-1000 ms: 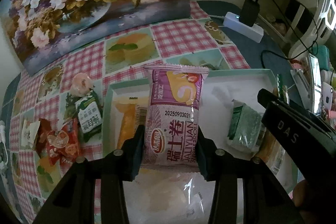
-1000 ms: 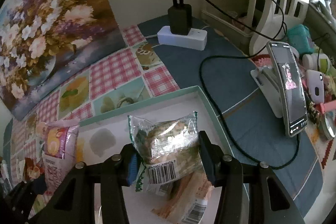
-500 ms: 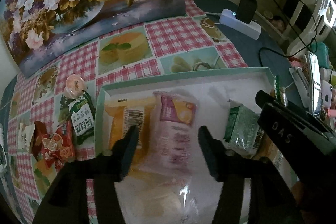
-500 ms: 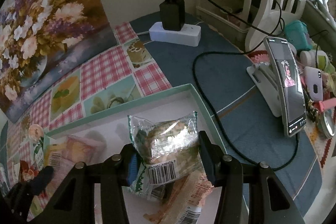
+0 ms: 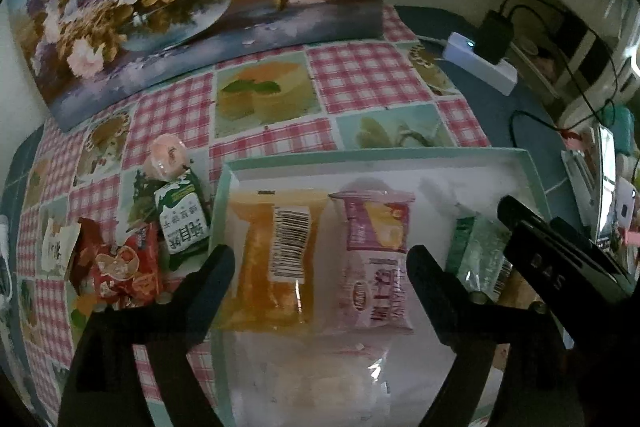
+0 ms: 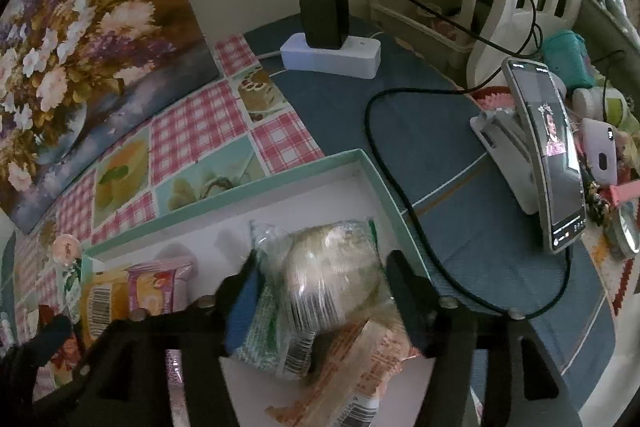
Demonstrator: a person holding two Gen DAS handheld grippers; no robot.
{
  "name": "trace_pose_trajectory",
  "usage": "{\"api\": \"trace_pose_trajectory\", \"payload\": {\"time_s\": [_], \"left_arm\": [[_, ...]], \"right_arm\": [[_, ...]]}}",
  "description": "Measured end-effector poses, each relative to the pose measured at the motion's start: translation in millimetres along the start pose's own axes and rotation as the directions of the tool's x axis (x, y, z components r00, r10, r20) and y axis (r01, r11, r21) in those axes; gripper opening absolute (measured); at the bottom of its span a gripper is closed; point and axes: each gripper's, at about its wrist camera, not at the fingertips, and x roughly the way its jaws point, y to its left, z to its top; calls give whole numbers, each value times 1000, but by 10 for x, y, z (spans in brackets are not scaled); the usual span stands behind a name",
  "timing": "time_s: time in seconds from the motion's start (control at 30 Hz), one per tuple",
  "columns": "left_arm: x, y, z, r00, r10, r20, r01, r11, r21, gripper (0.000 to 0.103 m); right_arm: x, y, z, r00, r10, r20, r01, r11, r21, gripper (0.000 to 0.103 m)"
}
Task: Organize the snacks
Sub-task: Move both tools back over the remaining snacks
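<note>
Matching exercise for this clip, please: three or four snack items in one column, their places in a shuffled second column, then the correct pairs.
Things:
1. orange packet
2. purple Swiss-roll packet
3. red packet
4. green-trimmed clear packet

Places:
A. on the checked cloth, outside the tray
B. between the right tongs
C. in the tray, nearest its left wall
D. in the tray, directly right of the orange one

Pairs: 1-C, 2-D, 3-A, 4-B

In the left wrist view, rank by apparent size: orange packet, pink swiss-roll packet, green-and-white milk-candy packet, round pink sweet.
1-2. Orange snack packet and pink swiss-roll packet: alike, unranked.
3. Green-and-white packet.
4. Round pink wrapped sweet, though farthest away.
</note>
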Motion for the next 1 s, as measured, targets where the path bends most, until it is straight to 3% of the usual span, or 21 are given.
{"api": "trace_pose_trajectory", "payload": {"time_s": [0.07, 0.17, 0.27, 0.37, 0.4, 0.43, 0.47, 0.63, 1.0], "left_arm": [[-1, 48, 6, 1000, 7, -1, -7, 1000, -21, 88], [-12, 131, 18, 1000, 19, 5, -19, 998, -53, 89], [-22, 252, 35, 1000, 28, 10, -27, 994, -104, 89], [-23, 431, 43, 999, 49, 14, -46, 984, -171, 90], [-21, 502, 40, 998, 61, 12, -58, 979, -194, 94], [-18, 561, 38, 997, 70, 9, -67, 975, -212, 102], [-18, 644, 29, 997, 75, 5, -72, 970, -234, 102], [-58, 1010, -17, 993, 114, -8, -110, 941, -321, 102], [-251, 1721, -168, 978, 201, -49, -204, 898, -389, 102]], "right_arm": [[-20, 14, -4, 1000, 3, 7, -3, 1000, -3, 72], [-37, 30, -4, 1000, 9, 19, -8, 1000, -10, 84], [-39, 57, -7, 1000, 17, 20, -17, 1000, -20, 85], [-48, 69, -12, 999, 20, 32, -19, 999, -26, 102], [-61, 79, -18, 999, 19, 40, -18, 999, -28, 103], [-67, 84, -21, 999, 18, 43, -17, 999, -29, 103], [-79, 95, -29, 999, 17, 47, -16, 999, -30, 103], [-134, 160, -70, 997, 32, 67, -29, 999, -46, 103], [-235, 412, -240, 990, 100, 99, -88, 989, -119, 103]]}}
